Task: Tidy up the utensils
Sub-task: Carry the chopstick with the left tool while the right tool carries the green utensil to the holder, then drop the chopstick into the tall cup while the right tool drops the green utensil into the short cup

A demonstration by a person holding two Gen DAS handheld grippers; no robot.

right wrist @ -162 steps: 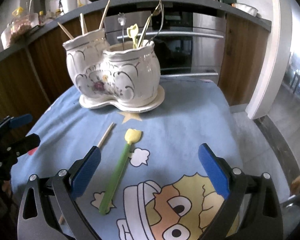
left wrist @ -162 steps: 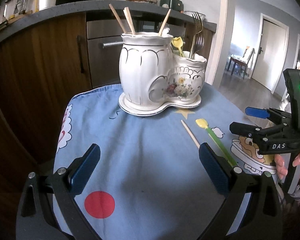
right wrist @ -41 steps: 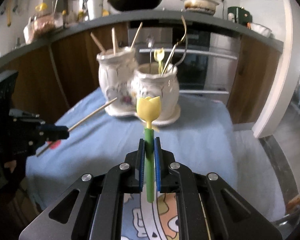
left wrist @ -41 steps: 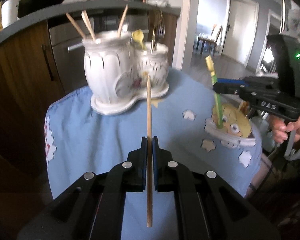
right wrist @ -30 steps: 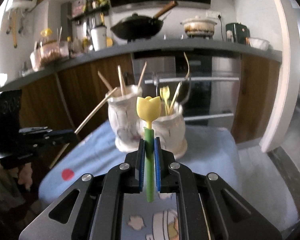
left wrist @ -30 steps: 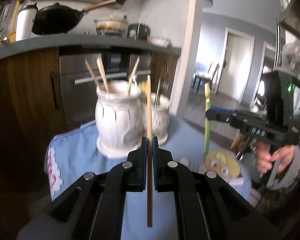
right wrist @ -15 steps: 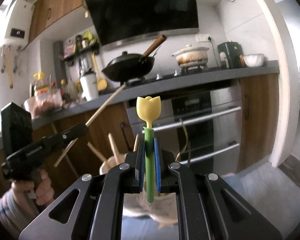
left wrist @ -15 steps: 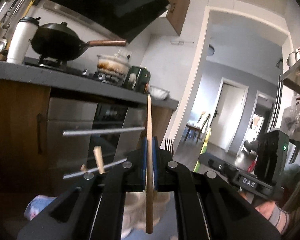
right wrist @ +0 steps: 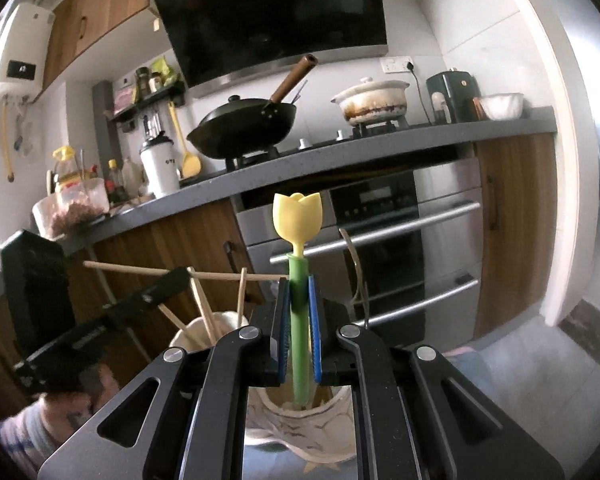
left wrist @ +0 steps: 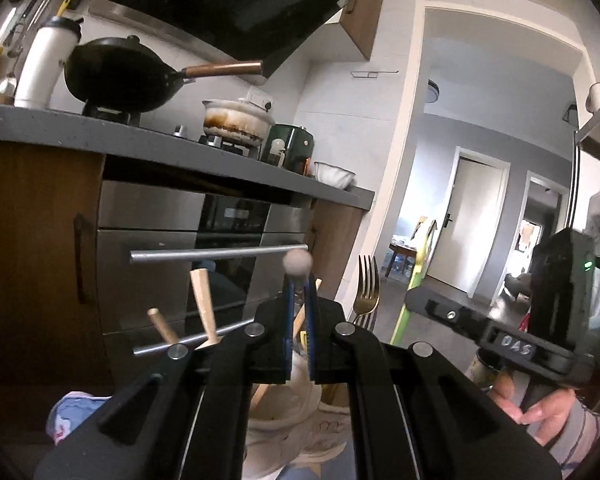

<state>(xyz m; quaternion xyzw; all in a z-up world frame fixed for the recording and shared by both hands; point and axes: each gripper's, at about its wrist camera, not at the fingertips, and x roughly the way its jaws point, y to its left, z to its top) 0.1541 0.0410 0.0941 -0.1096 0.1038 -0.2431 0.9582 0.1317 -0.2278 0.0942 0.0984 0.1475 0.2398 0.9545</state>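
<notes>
Left tool (left wrist: 299, 300): jaws closed narrow on a wooden chopstick (left wrist: 297, 266). In the left wrist view the stick is seen end-on, its round tip just above the blue pads. In the right wrist view the same chopstick (right wrist: 220, 275) lies about level, crossing above the holder. The left tool (right wrist: 180, 278) appears there at the left, gripped by a hand (right wrist: 80, 400) in a striped sleeve.

Right tool (right wrist: 298, 320): jaws closed on the green stem of a spoon (right wrist: 298, 216) with a yellow tulip-shaped head. The spoon stands upright, head above the pads, lower end over the holder's mouth. In the left wrist view this spoon (left wrist: 414, 280) is at the right, held tilted by the right tool (left wrist: 414, 300), with a hand (left wrist: 528, 412) on its grip.

White ceramic holder (right wrist: 300, 420): below both tools, largely hidden by them. Its taller pot (right wrist: 196, 330) carries several chopsticks (right wrist: 202, 304). In the left wrist view two chopstick ends (left wrist: 202, 300) and a gold fork (left wrist: 368, 288) rise from the holder (left wrist: 292, 420).

Blue cloth (left wrist: 72, 412): visible only at the lower edge, under the holder.

Background: dark wok (right wrist: 244, 126) and white pot (right wrist: 372, 100) on the kitchen counter, oven (right wrist: 384, 248) below.
</notes>
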